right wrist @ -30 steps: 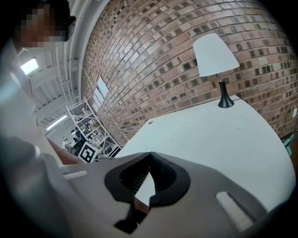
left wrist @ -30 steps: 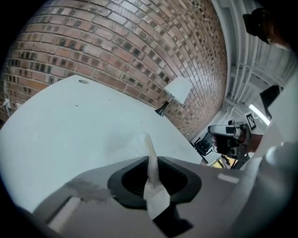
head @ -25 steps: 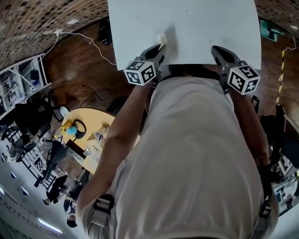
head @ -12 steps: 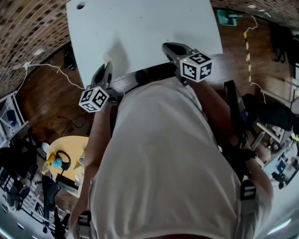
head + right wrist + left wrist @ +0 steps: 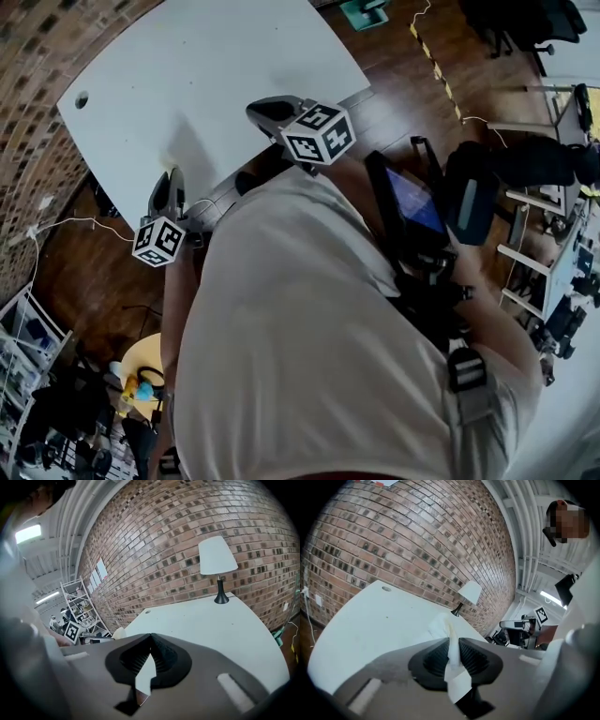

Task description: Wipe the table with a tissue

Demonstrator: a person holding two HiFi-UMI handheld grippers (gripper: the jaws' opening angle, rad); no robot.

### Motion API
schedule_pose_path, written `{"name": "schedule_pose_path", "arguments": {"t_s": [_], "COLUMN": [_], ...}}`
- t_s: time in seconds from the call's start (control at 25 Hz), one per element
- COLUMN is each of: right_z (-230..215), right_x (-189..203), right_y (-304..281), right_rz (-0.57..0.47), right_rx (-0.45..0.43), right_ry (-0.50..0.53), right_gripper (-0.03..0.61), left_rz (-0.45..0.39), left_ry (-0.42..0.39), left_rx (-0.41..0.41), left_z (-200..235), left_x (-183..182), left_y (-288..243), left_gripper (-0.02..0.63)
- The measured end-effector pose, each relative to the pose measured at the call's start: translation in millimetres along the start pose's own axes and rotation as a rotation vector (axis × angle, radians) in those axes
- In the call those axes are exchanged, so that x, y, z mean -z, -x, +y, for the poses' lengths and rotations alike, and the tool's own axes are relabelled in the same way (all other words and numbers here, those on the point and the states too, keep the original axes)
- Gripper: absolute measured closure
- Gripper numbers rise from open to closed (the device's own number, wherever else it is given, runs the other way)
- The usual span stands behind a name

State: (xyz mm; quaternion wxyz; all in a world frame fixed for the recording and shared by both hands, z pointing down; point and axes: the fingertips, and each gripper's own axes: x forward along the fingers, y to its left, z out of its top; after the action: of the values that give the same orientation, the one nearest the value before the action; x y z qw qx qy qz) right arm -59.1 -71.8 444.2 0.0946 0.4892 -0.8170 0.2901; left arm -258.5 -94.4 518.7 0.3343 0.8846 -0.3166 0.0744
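Observation:
My left gripper [image 5: 451, 645] is shut on a white tissue [image 5: 442, 626], which pokes out crumpled past the fingertips and hangs as a flap behind them. In the head view this left gripper [image 5: 168, 184] sits over the near left edge of the white table [image 5: 197, 66]. My right gripper [image 5: 265, 111] hovers over the table's near edge further right. Its jaws [image 5: 150, 637] meet at the tips with nothing between them. The right gripper view also catches the tissue [image 5: 117, 633] at the left, beside the table [image 5: 206, 620].
A white-shaded lamp [image 5: 217, 559] stands at the table's far side against the brick wall [image 5: 408, 541]. The table has a small hole [image 5: 82, 98] near one corner. A dark screen [image 5: 412, 202], chairs and cables stand on the wooden floor to the right.
The head view has swung, so the table now lies at the upper left. Both grippers sit lower and further left in view, the left one still holding the tissue at the table's near edge.

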Motion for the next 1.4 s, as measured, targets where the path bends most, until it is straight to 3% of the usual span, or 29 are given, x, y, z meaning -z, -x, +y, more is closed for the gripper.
{"name": "schedule_pose_path", "arguments": {"t_s": [0.28, 0.44, 0.68, 1.0, 1.2, 1.32, 1.4], "right_z": [-45.0, -66.6, -97.0, -143.9, -165.3, -172.6, -175.2], "right_x": [8.9, 13.8, 5.5, -8.7, -8.3, -4.1, 1.8], "right_y": [29.6, 26.5, 27.6, 41.6, 51.1, 55.5, 59.4], "right_rz": [-0.021, -0.011, 0.012, 0.038, 0.043, 0.050, 0.061], "right_rx": [0.085, 0.089, 0.046, -0.021, -0.050, -0.069, -0.084], "right_ry": [-0.059, -0.087, -0.065, -0.057, -0.069, -0.080, -0.086], "right_gripper": [0.572, 0.572, 0.572, 0.572, 0.572, 0.572, 0.572], "left_rz": [0.058, 0.116, 0.188, 0.230, 0.332, 0.416, 0.429], "left_ry": [-0.010, -0.018, -0.058, -0.051, -0.056, -0.100, -0.080], "left_rx": [0.028, 0.013, -0.033, -0.087, -0.116, -0.134, -0.163], "left_z": [-19.0, -14.5, -33.2, -64.8, -82.0, -89.9, -90.3], "left_x": [6.0, 10.7, 19.0, 25.7, 48.7, 65.5, 72.0], "left_y": [-37.8, -49.3, -86.6, -133.7, -165.3, -179.3, -185.4], "left_gripper": [0.549, 0.548, 0.548, 0.548, 0.548, 0.548, 0.548]}}
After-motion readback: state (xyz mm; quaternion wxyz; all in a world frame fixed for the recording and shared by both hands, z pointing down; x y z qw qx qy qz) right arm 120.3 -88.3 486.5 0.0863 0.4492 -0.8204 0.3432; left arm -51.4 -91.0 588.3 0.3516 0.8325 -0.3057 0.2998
